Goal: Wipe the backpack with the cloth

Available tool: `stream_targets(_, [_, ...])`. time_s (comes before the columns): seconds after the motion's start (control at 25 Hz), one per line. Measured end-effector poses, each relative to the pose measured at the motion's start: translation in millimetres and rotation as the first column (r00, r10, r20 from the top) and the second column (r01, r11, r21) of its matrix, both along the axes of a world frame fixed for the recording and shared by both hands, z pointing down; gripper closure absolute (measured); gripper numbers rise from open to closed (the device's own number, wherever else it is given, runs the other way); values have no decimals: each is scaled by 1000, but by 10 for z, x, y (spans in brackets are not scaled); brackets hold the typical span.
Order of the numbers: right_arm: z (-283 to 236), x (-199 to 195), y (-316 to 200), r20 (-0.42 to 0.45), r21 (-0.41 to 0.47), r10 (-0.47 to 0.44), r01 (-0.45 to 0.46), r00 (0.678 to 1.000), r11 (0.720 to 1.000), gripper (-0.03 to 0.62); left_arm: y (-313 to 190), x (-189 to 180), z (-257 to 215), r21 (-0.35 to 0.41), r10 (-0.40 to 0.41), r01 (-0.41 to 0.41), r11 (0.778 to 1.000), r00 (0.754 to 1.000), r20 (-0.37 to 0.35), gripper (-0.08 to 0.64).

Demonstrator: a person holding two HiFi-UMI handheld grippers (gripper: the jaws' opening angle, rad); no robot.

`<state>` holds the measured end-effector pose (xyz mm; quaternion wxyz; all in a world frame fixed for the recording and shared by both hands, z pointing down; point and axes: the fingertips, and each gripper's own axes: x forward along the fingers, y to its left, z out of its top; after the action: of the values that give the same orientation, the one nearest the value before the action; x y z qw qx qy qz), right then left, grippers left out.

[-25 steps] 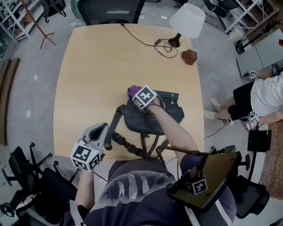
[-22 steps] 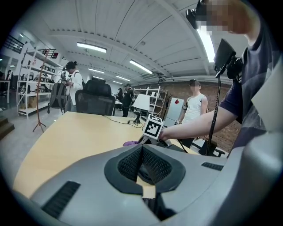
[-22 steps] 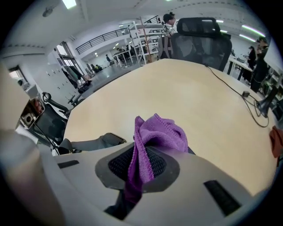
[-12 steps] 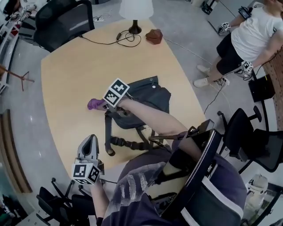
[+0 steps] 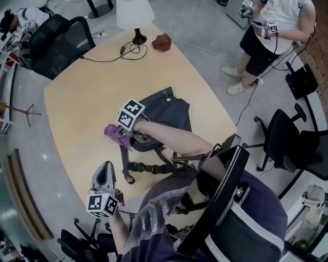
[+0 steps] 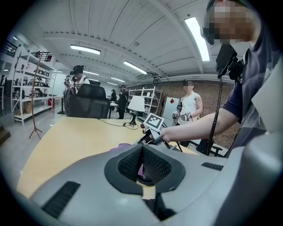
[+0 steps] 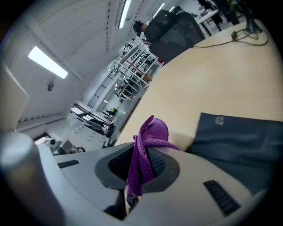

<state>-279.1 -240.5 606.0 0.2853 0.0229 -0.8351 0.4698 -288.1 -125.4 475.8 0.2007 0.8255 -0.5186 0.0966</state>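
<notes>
Head view first. The right hand-held gripper (image 5: 123, 134) has carried the purple cloth (image 5: 115, 133) off the far top of the backpack (image 5: 166, 115) and out over bare wood. Now it's back at the bag's left edge, just beside the strap (image 5: 124, 164). That reads to me as one stroke down that side, with most of the dark panel still to wipe. The left hand-held gripper (image 5: 106, 168) hasn't budged. It hangs at the near edge of the counter (image 5: 82, 92), well apart from the bag. At the far end stand a white lamp (image 5: 134, 13), its cable (image 5: 110, 51) and a small brown thing (image 5: 162, 42). An office chair (image 5: 56, 38) sits on the grey floor, and another person (image 5: 277, 25) stands off to the right.

Left gripper view: the jaws are pressed together with nothing held between them. Beyond them run the long pale counter, shelving and ceiling strip lights.

Right gripper view: the jaws are pinching the cloth, which bunches up above them. The backpack's dark fabric lies just to the right, though I can't tell whether cloth and fabric actually touch.
</notes>
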Motion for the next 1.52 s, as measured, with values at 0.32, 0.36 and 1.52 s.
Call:
stream_targets(0.32, [361, 1032, -418, -339, 303, 40, 69, 940, 950, 563, -20, 278, 48, -15, 52, -52, 999, 999, -3, 552])
stream_targets(0.36, [356, 1143, -455, -350, 315, 52, 65, 935, 947, 563, -38, 325, 41, -14, 62, -62, 998, 998, -4, 552])
stream_targets(1.52, [-385, 3742, -941, -422, 669, 544, -156, 725, 727, 563, -8, 782, -14, 37, 162, -161, 986, 987, -22, 552])
